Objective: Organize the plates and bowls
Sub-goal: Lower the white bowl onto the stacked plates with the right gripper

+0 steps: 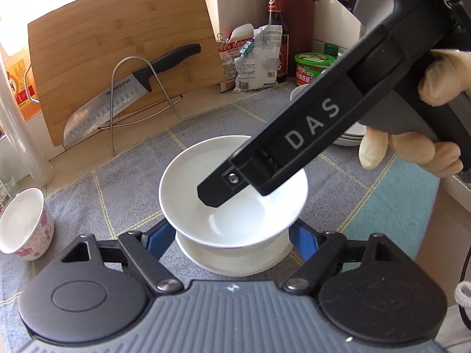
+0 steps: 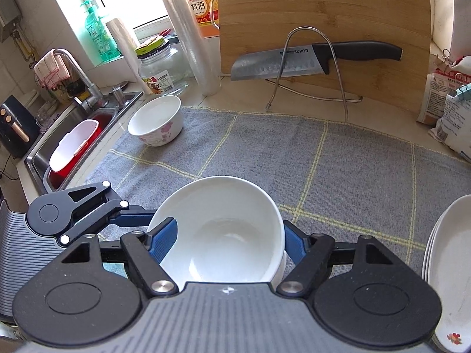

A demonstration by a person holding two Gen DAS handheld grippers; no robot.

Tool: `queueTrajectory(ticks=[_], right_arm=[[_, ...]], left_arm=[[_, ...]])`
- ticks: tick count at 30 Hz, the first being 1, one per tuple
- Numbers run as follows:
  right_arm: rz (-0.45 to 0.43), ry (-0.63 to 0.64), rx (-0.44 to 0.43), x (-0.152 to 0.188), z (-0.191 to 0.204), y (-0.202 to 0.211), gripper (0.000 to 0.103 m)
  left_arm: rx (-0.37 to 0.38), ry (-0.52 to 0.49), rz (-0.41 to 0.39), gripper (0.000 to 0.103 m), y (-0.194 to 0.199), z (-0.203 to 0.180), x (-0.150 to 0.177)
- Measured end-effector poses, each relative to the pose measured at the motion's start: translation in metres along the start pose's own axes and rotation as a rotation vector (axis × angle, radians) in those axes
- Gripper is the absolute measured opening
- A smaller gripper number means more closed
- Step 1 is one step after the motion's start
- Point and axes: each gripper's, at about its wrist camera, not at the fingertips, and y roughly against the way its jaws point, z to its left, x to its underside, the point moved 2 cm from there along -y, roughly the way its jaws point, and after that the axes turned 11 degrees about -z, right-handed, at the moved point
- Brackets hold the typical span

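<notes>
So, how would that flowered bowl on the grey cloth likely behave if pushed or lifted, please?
The flowered bowl looks glazed ceramic, so probably rigid, slippery and breakable if dropped. Its narrow foot and tall sides suggest a push at the rim might tip it, though the grey cloth should limit sliding.

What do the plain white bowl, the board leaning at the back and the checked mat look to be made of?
The plain white bowl looks like glazed ceramic or porcelain: smooth and glossy, with soft window reflections inside. The tall tan board looks like bamboo or laminated wood: parallel strips and grain, matte finish. The grey mat with yellow lines looks like woven cloth: fuzzy, dull texture.
</notes>
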Motion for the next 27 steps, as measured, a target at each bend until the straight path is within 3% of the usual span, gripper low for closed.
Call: queueTrajectory(ticks=[27], right_arm=[[0.021,-0.016,0.009,0.0088,-0.0036,-0.0051,0.081]], left_arm=[[0.02,0.012,0.027,0.084,-0.0061,-0.0029,0.0056]])
